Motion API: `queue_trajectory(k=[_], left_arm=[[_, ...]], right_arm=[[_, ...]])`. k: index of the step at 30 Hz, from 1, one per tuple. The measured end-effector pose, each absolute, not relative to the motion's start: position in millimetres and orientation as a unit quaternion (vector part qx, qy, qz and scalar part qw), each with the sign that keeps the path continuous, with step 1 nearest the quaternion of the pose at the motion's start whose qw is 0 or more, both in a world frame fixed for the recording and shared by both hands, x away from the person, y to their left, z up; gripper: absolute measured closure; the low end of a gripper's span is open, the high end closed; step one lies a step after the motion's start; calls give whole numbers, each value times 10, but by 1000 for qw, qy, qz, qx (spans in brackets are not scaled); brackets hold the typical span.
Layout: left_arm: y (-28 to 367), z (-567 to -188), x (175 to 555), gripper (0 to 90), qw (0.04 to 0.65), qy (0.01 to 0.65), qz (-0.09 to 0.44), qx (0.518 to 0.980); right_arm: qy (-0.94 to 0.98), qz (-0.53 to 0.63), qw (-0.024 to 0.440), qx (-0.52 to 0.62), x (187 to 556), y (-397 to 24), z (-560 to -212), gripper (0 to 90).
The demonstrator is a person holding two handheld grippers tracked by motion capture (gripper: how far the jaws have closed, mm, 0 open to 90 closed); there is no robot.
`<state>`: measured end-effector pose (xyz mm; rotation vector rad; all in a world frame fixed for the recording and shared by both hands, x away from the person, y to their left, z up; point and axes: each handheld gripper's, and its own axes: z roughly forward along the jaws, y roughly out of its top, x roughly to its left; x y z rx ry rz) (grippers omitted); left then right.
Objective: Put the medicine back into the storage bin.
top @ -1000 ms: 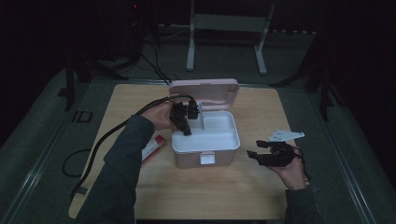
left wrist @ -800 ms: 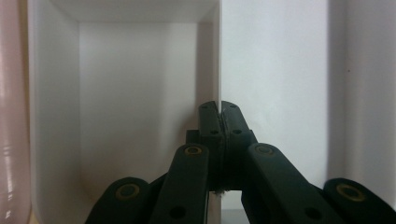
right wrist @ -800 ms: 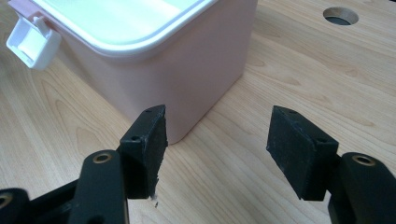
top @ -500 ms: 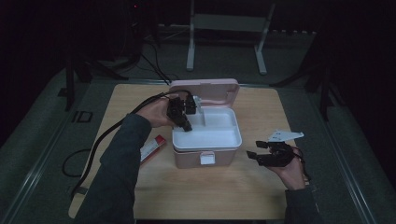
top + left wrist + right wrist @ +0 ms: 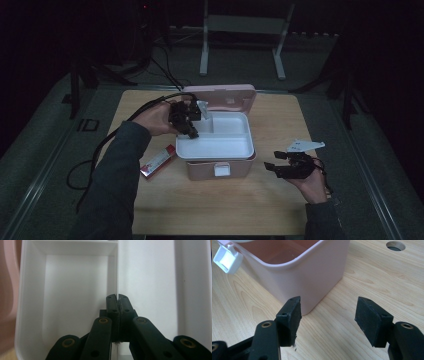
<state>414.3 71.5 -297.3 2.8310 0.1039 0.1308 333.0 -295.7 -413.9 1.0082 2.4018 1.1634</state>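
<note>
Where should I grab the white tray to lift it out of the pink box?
Grip the thin upright divider wall of the white tray, coming straight down from above. It stands up between the two compartments, narrow enough to pinch, and the tray's outer rim sits close to the pink box. The left gripper is shut on that divider.

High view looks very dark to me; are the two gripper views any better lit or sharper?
High view: dim and soft, surroundings black, the white tray brightest. Left gripper view: bright, tray nearly washed out, the left claw sharp. Right gripper view: evenly lit, pink box and wood grain of the table crisp.
</note>
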Motion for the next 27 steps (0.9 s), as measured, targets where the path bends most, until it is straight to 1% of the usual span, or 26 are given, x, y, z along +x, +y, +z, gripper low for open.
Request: queue_trajectory(k=[8, 10, 11, 15, 17, 19, 20, 22, 27], left_arm=[[1088, -2953, 3988, 894, 158, 53, 51, 985], [1266, -2958, 3935, 894, 167, 72, 49, 982], [1266, -2958, 3935, 894, 167, 72, 49, 982], [1506, -2971, 3849, 894, 158, 92, 55, 982], [1643, -2961, 3805, 894, 163, 102, 54, 980], [1865, -2938, 3745, 894, 170, 121, 57, 976], [1865, -2938, 3745, 894, 170, 121, 57, 976], [2072, -2928, 3696, 894, 173, 143, 59, 973], [2409, -2968, 3647, 893, 171, 182, 61, 966]], right_arm=[[834, 400, 148, 351, 3335, -2961, -4141, 371], [834, 399, 148, 351, 3336, -2968, -4142, 371], [834, 399, 148, 351, 3336, -2968, -4142, 371], [834, 399, 148, 352, 3337, -2975, -4141, 370], [833, 399, 147, 353, 3338, -2974, -4142, 370], [833, 399, 147, 353, 3339, -2973, -4143, 370], [833, 399, 147, 353, 3339, -2973, -4143, 370], [833, 399, 147, 354, 3338, -2970, -4141, 370], [833, 399, 148, 354, 3338, -2967, -4135, 370]])
